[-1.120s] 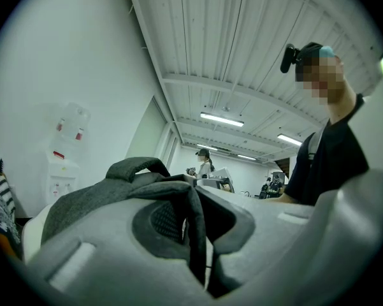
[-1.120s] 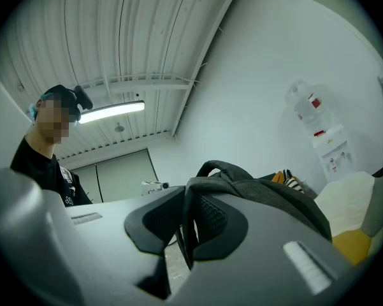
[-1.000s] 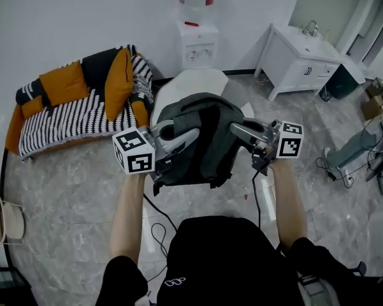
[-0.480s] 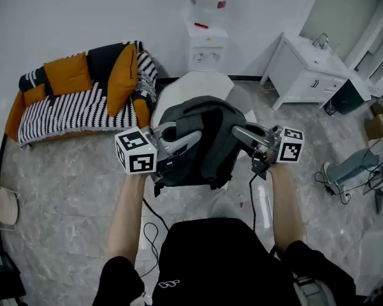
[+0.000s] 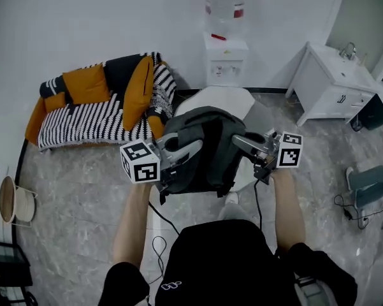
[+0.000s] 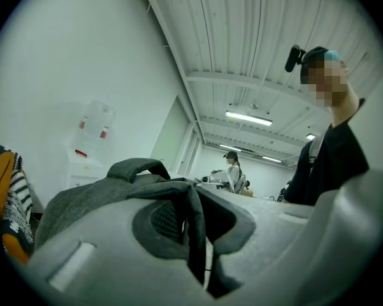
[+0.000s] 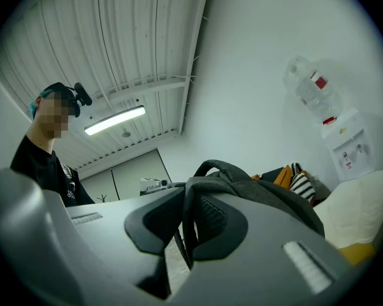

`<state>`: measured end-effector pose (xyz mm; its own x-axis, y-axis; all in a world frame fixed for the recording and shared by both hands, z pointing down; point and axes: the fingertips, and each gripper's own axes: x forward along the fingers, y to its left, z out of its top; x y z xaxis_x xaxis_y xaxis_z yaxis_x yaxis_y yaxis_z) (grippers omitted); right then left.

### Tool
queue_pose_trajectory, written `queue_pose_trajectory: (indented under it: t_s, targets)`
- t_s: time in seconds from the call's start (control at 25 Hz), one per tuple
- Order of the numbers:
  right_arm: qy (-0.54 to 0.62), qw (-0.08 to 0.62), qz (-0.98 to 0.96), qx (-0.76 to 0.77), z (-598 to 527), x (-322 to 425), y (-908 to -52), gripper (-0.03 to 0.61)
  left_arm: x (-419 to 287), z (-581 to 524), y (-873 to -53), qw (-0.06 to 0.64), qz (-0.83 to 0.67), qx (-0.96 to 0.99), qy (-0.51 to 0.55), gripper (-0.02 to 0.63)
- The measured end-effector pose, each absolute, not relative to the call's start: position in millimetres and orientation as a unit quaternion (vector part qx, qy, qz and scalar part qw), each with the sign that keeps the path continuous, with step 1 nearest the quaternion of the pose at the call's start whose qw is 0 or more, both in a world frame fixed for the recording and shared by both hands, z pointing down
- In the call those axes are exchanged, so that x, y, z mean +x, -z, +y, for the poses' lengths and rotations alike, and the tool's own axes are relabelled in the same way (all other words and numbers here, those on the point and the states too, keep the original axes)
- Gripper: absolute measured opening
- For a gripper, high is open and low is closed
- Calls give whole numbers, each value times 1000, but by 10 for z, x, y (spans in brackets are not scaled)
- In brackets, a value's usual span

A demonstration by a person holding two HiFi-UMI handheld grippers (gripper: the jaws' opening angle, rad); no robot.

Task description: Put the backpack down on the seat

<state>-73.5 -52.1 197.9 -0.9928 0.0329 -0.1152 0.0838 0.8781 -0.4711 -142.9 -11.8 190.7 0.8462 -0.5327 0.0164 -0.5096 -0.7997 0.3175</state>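
A dark grey backpack (image 5: 204,146) hangs in the air between my two grippers, over a white rounded seat (image 5: 224,97). My left gripper (image 5: 190,146) is shut on a fold of the bag's left side. In the left gripper view, that grey fabric (image 6: 192,231) is pinched between the pads. My right gripper (image 5: 239,140) is shut on the bag's right side, and a strap (image 7: 190,217) shows clamped between its pads. The bag's top handle (image 6: 137,168) arches up. The white seat (image 7: 362,204) shows beyond the bag. The bag's underside is hidden.
A striped sofa (image 5: 92,116) with orange cushions stands at the left. At the back wall are a water dispenser (image 5: 226,51) and, to the right, a white cabinet (image 5: 334,85). A cable (image 5: 157,233) lies on the marble floor. A basket (image 5: 16,203) sits far left.
The room has slid right and down in the head view as the person moved. Both grippers keep the same hold on the backpack over the seat.
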Motion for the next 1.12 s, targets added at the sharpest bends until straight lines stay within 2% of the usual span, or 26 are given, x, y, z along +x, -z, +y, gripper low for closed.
queue_pose_trajectory:
  t_s: [0.28, 0.72, 1.12]
  targets:
    - [257, 49, 965, 23, -1483, -334, -2017, 40, -1070, -1061, -2037, 204, -272, 940, 34, 31]
    - [255, 51, 965, -21, -2595, 491, -2044, 39, -304, -2253, -2144, 215, -236, 947, 28, 31]
    - [287, 53, 956, -45, -2941, 593, -2261, 38, -208, -2630, -2325, 247, -227, 942, 18, 31]
